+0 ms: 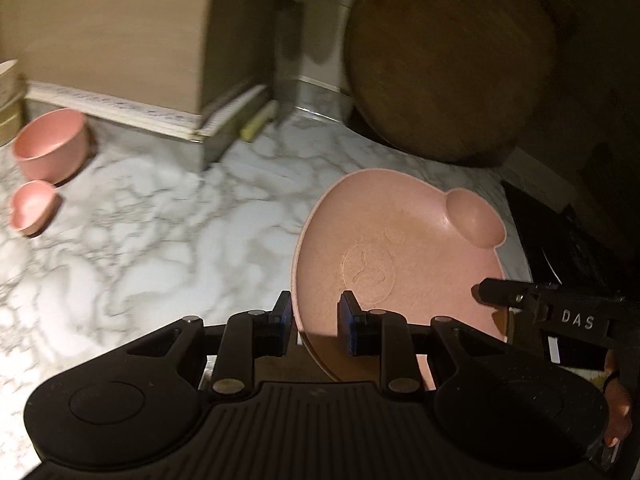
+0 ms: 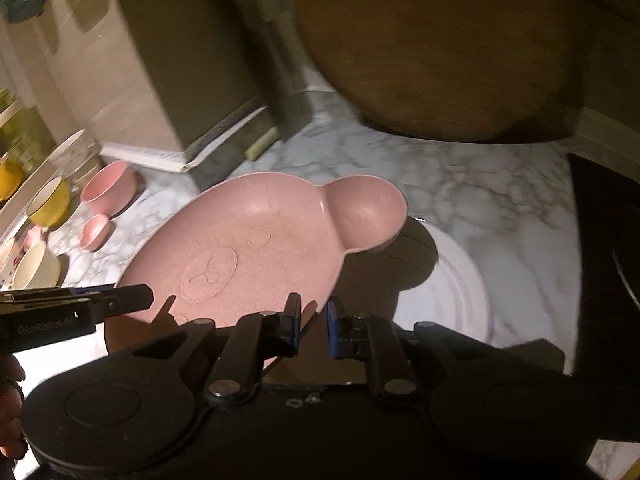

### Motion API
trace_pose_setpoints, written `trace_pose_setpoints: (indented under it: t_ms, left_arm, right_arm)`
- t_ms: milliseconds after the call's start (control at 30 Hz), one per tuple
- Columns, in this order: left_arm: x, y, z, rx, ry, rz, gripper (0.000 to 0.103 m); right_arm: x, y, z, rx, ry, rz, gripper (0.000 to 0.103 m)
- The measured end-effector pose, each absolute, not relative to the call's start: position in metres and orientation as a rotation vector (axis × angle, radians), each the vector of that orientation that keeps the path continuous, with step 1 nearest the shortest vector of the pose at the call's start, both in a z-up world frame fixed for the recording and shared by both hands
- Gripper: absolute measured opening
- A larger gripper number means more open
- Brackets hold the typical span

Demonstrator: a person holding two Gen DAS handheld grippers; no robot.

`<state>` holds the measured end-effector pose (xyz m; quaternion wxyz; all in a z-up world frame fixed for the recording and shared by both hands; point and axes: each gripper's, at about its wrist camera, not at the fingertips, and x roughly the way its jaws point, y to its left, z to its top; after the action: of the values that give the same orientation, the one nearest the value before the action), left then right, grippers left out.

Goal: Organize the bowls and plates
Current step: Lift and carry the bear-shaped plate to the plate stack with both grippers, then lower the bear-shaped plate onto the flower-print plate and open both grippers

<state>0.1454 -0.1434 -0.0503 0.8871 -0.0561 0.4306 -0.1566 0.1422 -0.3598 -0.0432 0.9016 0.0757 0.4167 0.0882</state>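
In the left wrist view, the left gripper holds its two black fingers with blue pads astride the near rim of a pink bear-shaped plastic plate, one pad outside the edge and one over the plate's inside. The pads look closed onto the rim, and the plate sits tilted above the white-and-grey marble countertop. The right gripper reaches in from the right, its black finger lying on the plate's right edge. Farther left on the counter stand a round pink bowl and, just in front of it, a small pink heart-shaped dish. A large round wooden board leans upright behind the plate, and a tan box rises at the back left.

In the right wrist view, the right gripper has its blue-padded fingers set narrowly apart at the plate's near edge; whether they pinch the rim I cannot tell, since the edge is hidden between them. The left gripper comes in from the left onto the plate's lower left rim. The plate is held tilted, its round ear toward the wooden board, partly over a white round plate lying flat on the marble. The pink bowl and heart dish sit at the left, beside a yellow bowl and a cream bowl.
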Motion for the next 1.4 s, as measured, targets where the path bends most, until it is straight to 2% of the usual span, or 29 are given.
trace_pose_setpoints:
  t_ms: [500, 1400]
  left_arm:
    - [0.162, -0.224, -0.071, 0.009, 0.932, -0.449, 0.024]
    - [0.167, -0.242, -0.096, 0.056, 1.013, -0.489, 0.024]
  right_arm:
    - [0.142, -0.431, -0.058, 0.186, 0.853, 0.031, 0.012]
    - [0.154, -0.442, -0.079, 0.142, 0.915, 0.011, 0.011]
